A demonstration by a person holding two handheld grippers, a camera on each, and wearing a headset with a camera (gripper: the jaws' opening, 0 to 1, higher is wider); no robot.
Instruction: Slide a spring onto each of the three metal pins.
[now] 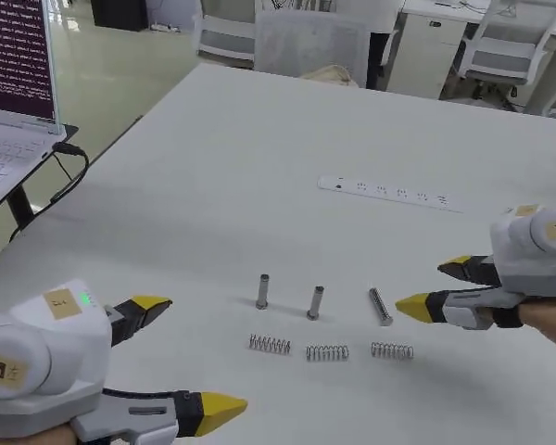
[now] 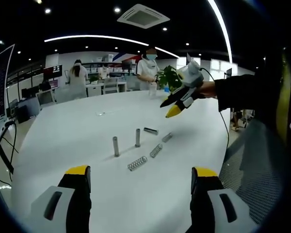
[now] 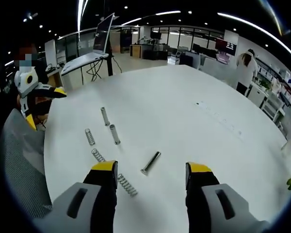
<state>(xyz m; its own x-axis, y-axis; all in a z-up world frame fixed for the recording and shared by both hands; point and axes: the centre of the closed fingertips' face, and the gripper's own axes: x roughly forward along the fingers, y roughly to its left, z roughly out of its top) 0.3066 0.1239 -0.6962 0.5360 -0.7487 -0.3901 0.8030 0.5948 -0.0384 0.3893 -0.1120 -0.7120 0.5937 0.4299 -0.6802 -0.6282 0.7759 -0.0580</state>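
Three metal pins are on the white table: the left pin (image 1: pixel 262 290) and middle pin (image 1: pixel 315 302) stand upright, and the right pin (image 1: pixel 380 306) lies on its side. Three springs (image 1: pixel 270 345) (image 1: pixel 327 352) (image 1: pixel 392 350) lie in a row just in front of them. My left gripper (image 1: pixel 192 358) is open at the near left, well short of the springs, nothing between its fingers. My right gripper (image 1: pixel 435 287) is open just right of the lying pin (image 3: pixel 151 162). The pins (image 2: pixel 116 146) and a spring (image 2: pixel 137 163) also appear ahead in the left gripper view.
A white power strip (image 1: pixel 389 194) lies across the table beyond the pins. An open laptop (image 1: pixel 9 102) sits on a stand at the far left with a cable hanging. Office chairs (image 1: pixel 306 42) stand past the far table edge. People stand in the background.
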